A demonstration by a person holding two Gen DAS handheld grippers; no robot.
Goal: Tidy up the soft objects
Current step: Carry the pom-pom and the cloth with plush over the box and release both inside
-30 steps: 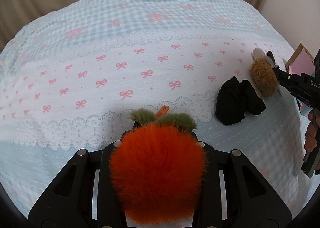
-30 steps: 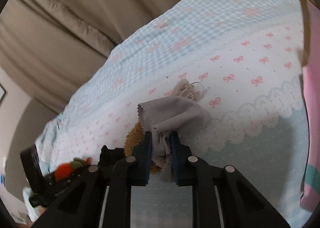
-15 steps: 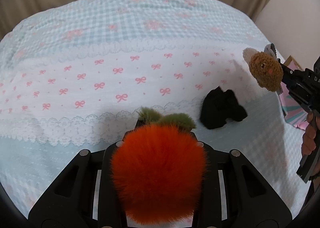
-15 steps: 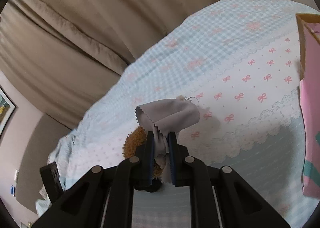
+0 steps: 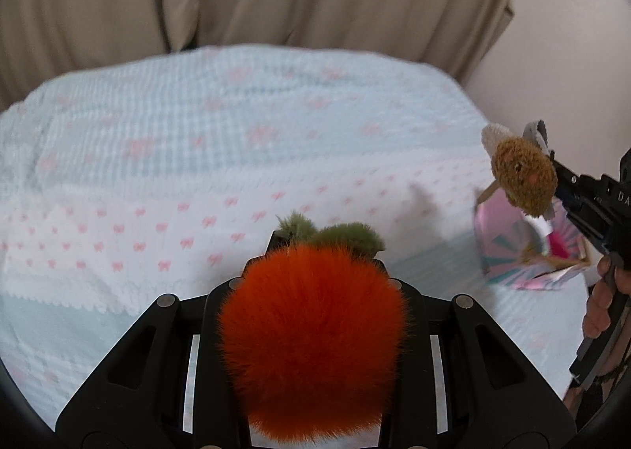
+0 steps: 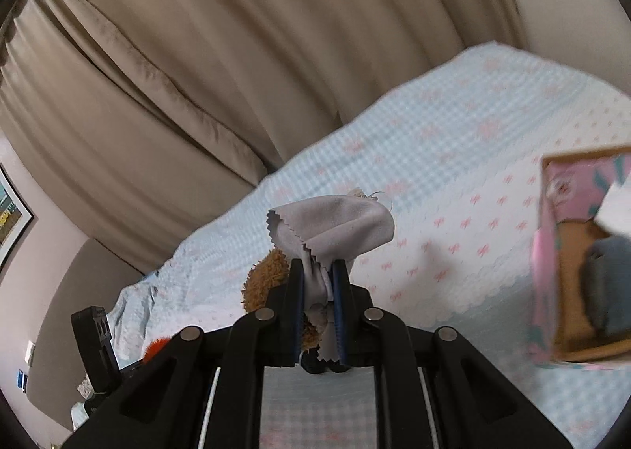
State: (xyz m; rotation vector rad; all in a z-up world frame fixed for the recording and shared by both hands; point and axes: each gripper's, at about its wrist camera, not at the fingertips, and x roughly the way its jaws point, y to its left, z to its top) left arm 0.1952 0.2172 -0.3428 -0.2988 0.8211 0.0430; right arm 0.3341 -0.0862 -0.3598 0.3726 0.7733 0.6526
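Orange plush (image 5: pixel 315 334): fluffy ball with green leaf tuft, pinched in my left gripper (image 5: pixel 315 271), held up above the bed (image 5: pixel 197 157). It fills the lower middle of the left wrist view and hides both fingertips.

Brown plush (image 5: pixel 522 176): hangs off my right gripper (image 6: pixel 318 291) together with a grey cloth (image 6: pixel 339 222). From the right wrist view the jaws are pressed together on the cloth folds; the plush sits left of and below them, and I cannot tell whether the pads hold it directly.

Box (image 6: pixel 583 251): pink patterned, open, resting on the bed at the right. Something grey already lies inside, blurred. In the left view the brown plush hangs in front of its rim.

Risk, right load: if only the cloth is gripped, I judge the plush could drop short of the box, or the cloth could slide out of the pads.

Risk, release: cloth and plush may snag together and land as one clump on the rim, tipping the light box.

Risk, left load: fur blocks my sight of the fingertips, so aiming is half blind; long pile may cling on opening.

Risk, crowding: both grippers heading for one box could collide.
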